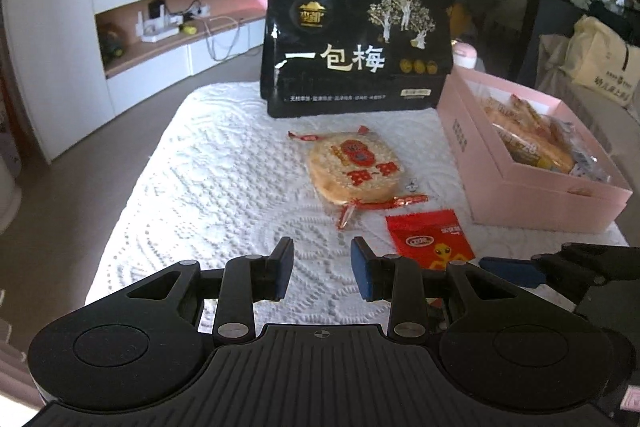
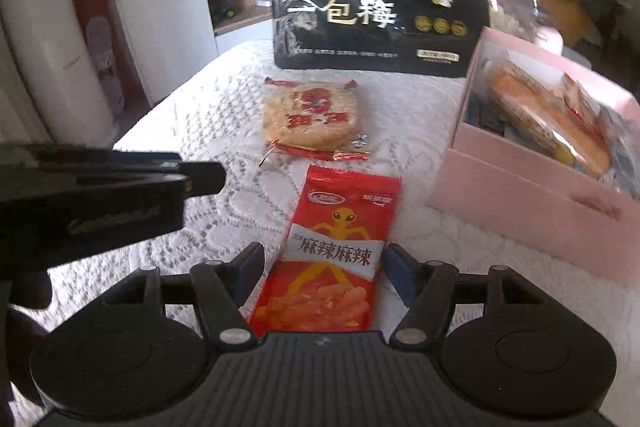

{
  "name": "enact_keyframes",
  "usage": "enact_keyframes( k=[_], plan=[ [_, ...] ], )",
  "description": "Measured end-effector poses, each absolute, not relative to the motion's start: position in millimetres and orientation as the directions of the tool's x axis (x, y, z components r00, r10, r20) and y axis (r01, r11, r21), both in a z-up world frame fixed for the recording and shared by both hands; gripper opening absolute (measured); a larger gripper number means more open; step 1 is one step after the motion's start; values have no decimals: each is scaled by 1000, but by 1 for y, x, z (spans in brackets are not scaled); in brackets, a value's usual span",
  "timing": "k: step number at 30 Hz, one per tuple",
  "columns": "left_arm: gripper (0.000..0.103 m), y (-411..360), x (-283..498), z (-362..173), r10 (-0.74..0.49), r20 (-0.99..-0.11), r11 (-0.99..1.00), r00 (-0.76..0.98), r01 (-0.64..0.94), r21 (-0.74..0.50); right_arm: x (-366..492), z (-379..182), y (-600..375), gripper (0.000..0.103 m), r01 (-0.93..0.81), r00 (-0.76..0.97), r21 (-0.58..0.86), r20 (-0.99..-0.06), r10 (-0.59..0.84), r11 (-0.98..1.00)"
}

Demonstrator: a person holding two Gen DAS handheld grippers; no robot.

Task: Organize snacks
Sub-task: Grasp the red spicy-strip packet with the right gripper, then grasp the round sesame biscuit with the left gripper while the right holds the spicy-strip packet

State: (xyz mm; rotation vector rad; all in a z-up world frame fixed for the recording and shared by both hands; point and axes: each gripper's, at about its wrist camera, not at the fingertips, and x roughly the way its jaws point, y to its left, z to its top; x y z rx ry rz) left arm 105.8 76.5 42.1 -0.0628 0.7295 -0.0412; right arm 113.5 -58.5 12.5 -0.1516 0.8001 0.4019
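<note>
The red snack packet [image 2: 328, 259] lies flat on the white-covered table [image 2: 192, 115], its near half between the spread fingers of the right claw [image 2: 322, 273]; whether the pads touch its edges cannot be told. The left claw [image 1: 322, 269] stands open over bare cloth with nothing between its fingers, the red packet just to its right. The packet is glossy red with an orange alien figure, a white band printed 麻辣麻辣, and a picture of orange strips below. Beyond it lies a round rice cracker [image 2: 310, 119] in a clear wrapper with red twisted ends and red print too blurred to read. Behind that a large black bag [image 1: 356, 47] stands upright, lettered 一包梅 in white and gold, with pale trees. At the right a pink box [image 2: 532, 203] sits open, holding several wrapped snacks.
</note>
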Motion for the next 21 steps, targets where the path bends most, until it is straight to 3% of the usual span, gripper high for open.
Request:
enact_keyframes(
  k=[4,8,12,16,21],
  plan=[
    [36,70,109,41,-59,-672,998,738,23,-63,107,12,-71,53,-414,639,4,-711,294,910],
    [36,65,112,41,-47,-674,999,737,27,-41,99,13,-92,50,-397,659,-16,-701,273,918],
    [36,61,120,43,-60,-667,998,742,40,-46,88,13,-113,50,-406,670,-26,-688,279,914],
    [36,72,153,55,-117,-621,986,775,17,-164,76,12,-126,50,-418,674,-30,-680,288,908],
    [36,72,217,54,0,-613,993,790,-71,-90,68,7,-134,53,-421,682,-15,-664,306,907]
  ],
)
